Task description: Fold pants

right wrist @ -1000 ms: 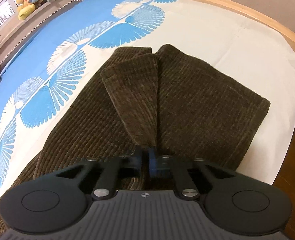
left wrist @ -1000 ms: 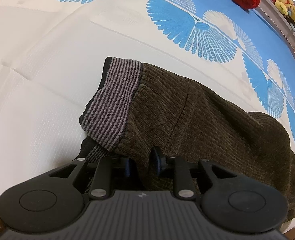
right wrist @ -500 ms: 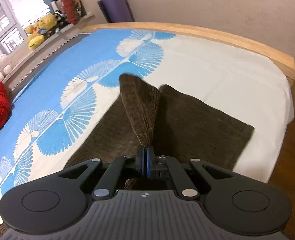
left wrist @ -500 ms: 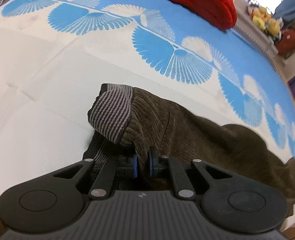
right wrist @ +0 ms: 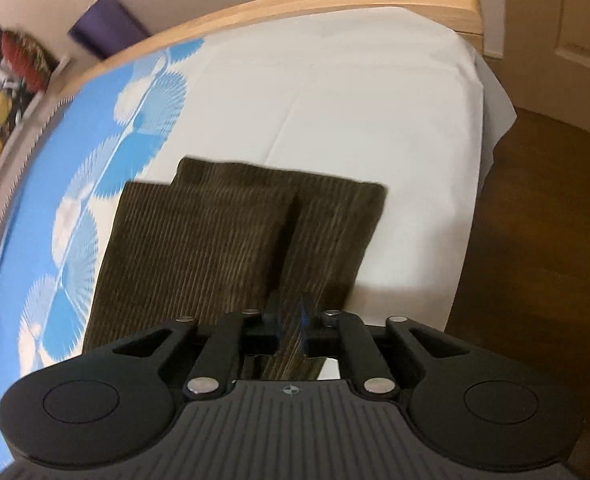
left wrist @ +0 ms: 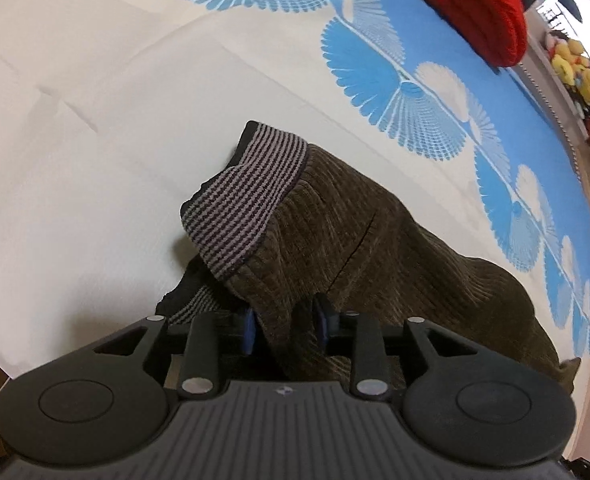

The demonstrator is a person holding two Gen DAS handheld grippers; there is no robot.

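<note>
- Pants point(left wrist: 335, 232): brown ribbed corduroy with a grey-and-black striped waistband point(left wrist: 243, 204); they lie on the bed point(left wrist: 95, 140), on the white part of the cover beside the blue fan pattern, near the bed's edge.
- Lie of the cloth: in the right wrist view the two legs point(right wrist: 199, 240) lie flat, one partly over the other, hems square; at the waist end the fabric is humped and lifted, not flat.
- Handling, judged: soft, limp, of moderate weight; thick pile should give the pads good purchase and little slip; nothing fragile; it will sag and drag wherever unsupported.
- Where to hold, judged: the waistband edge and the hem corners, taking both layers together, so the fold carries over evenly.
- Left hand-held gripper point(left wrist: 285, 320): jaws opening; a ridge of cloth just below the waistband sits between them, the pads no longer seen to press it.
- Right hand-held gripper point(right wrist: 291, 320): jaws opening; a strip of leg fabric runs between them; frame blurred, so contact is uncertain.
</note>
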